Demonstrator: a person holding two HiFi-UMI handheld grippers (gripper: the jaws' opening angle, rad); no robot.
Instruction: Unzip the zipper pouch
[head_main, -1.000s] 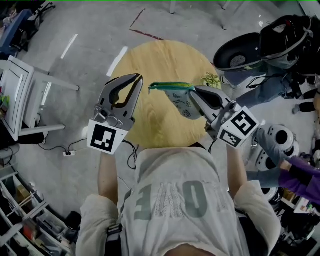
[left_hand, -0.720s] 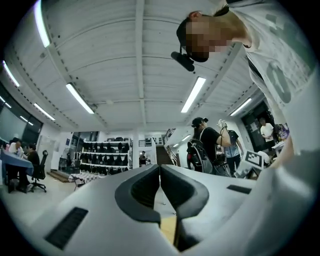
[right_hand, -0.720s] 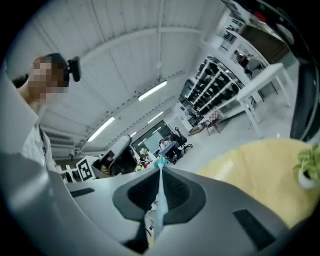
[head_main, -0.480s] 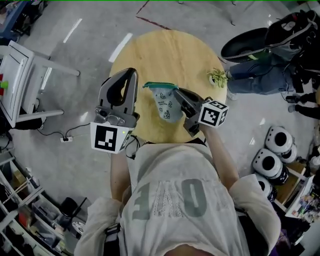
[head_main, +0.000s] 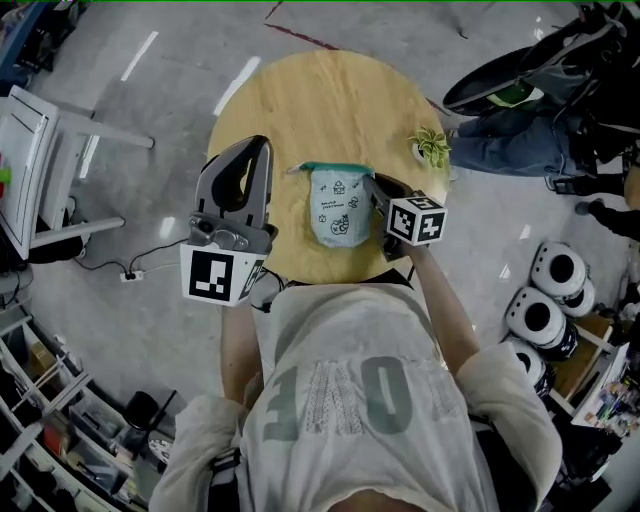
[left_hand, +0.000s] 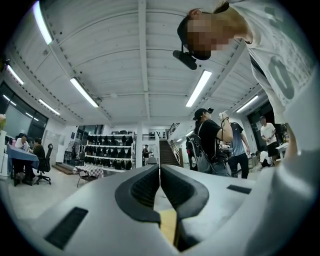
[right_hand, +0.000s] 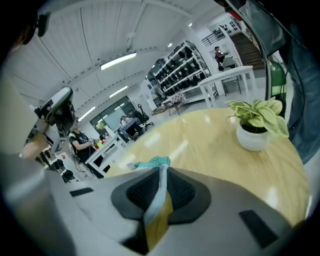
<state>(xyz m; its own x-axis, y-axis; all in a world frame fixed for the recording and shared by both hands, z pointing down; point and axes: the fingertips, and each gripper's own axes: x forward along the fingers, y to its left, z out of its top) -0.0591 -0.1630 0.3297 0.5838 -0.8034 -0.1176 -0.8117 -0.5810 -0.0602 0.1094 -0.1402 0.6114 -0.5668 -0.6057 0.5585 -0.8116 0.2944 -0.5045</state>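
Right gripper (head_main: 372, 186): jaws were closed on the right-hand edge of the zipper pouch (head_main: 340, 206); in the right gripper view a strip of its pale fabric (right_hand: 161, 186) was pinched between the dark pads.
Left gripper (head_main: 260, 148): jaws were brought together with nothing between them, as shown in the left gripper view (left_hand: 160, 172); it was held to the pouch's other side, apart from it.
Pouch, place: it was found just left of the right gripper's tips, between the two grippers, over the round wooden table (head_main: 330, 100); whether it rested on the wood could not be told.
Pouch, look: pale blue-white fabric was printed with small dark figures; a teal zip band was run across the top edge, drawn straight; the bottom was rounded.
Potted plant (head_main: 432, 148): it was stood at the table's edge, beyond the right gripper and to its right.
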